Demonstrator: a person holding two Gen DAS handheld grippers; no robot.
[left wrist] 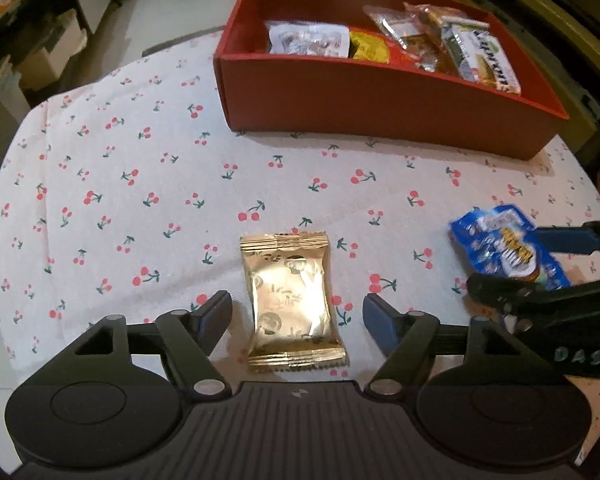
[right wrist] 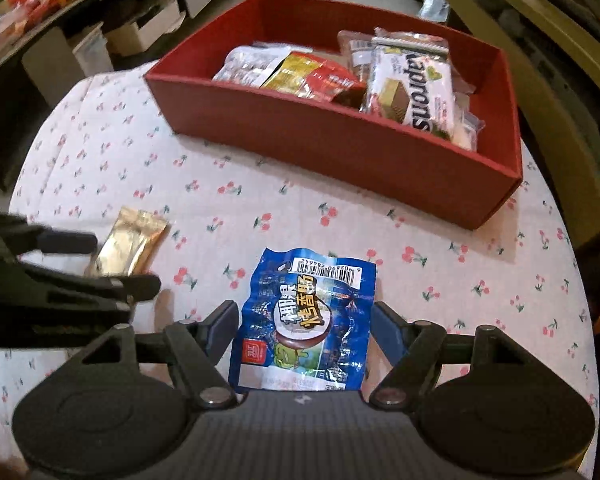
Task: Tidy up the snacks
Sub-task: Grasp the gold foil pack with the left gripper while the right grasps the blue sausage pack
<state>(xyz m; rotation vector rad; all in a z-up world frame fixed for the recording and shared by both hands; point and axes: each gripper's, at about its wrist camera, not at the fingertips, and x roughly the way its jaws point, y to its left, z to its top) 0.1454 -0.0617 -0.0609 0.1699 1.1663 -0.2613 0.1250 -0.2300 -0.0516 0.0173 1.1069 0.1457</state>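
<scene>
Gold snack pkt (left wrist: 294, 300) lying lengthwise btwn open left gripper (left wrist: 297, 312) jaws, untouched; blue snack pkt (right wrist: 304, 320) likewise btwn open right gripper (right wrist: 304, 320) jaws; red box (left wrist: 380, 100) waiting beyond both.

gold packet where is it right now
The gold packet lies flat on the cherry cloth between the open left hand-held gripper fingers, short of the red box.

The counter's cloth (left wrist: 140, 160) is pale pink with small red cherries on green stems, the box (left wrist: 380, 104) is dark red, one packet (left wrist: 294, 300) is shiny gold, and another packet (right wrist: 304, 320) is blue with yellow letters.
</scene>
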